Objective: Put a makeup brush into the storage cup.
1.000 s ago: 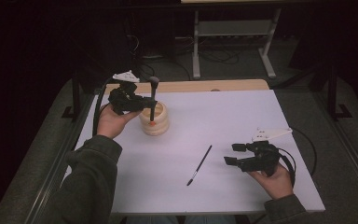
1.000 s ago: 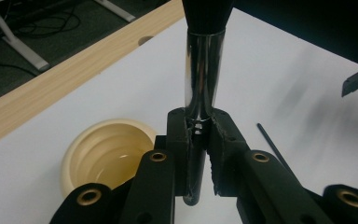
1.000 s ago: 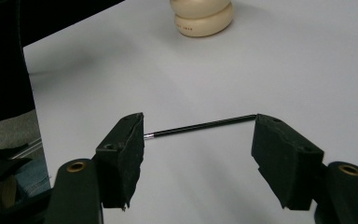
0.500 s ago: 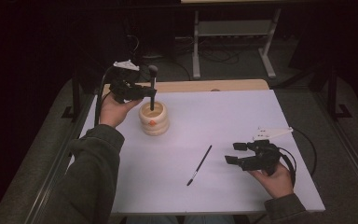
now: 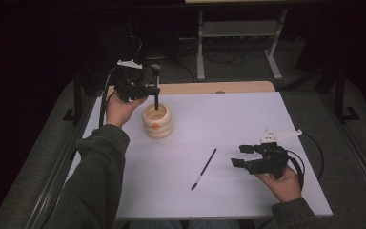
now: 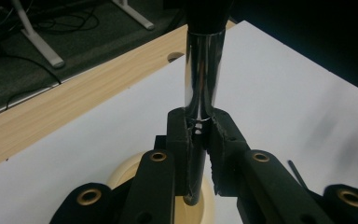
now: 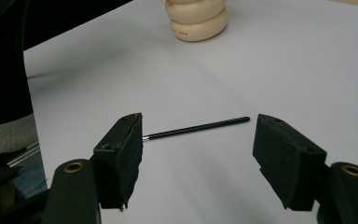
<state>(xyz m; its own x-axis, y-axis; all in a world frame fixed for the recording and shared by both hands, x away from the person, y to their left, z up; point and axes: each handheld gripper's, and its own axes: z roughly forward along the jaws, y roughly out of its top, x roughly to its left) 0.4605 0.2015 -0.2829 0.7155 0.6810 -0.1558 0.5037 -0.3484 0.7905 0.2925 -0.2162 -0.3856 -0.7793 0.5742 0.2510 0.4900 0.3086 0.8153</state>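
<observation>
Item 1, nearest: right tool (image 5: 242, 155), resting low on the white desk (image 5: 248, 119) in the person's right hand (image 5: 282, 183). Jaws spread wide, nothing between them. In the right gripper view it faces the slim brush, likely parked ready to collect it.

Item 2: slim brush (image 5: 204, 169), black, thin, lying flat on the desk between the two hands, apart from both tools. Not yet picked up.

Item 3: cream holder (image 5: 157, 121), a ribbed, stacked-ring pot with a small red mark, upright on the desk's left half. Mouth open upward to take brushes.

Item 4: thick brush (image 5: 156, 88), black grip with a chrome ferrule, held upright. Its lower end hangs at the holder's mouth, seen in the left gripper view just above the opening; judged to be on its way in, upright so that it drops cleanly.

Item 5: left tool (image 5: 148, 90), raised beside the holder, jaws clamped tight on the thick brush's shaft.

Item 6, farthest: wooden strip (image 5: 205, 88) along the desk's back edge.
</observation>
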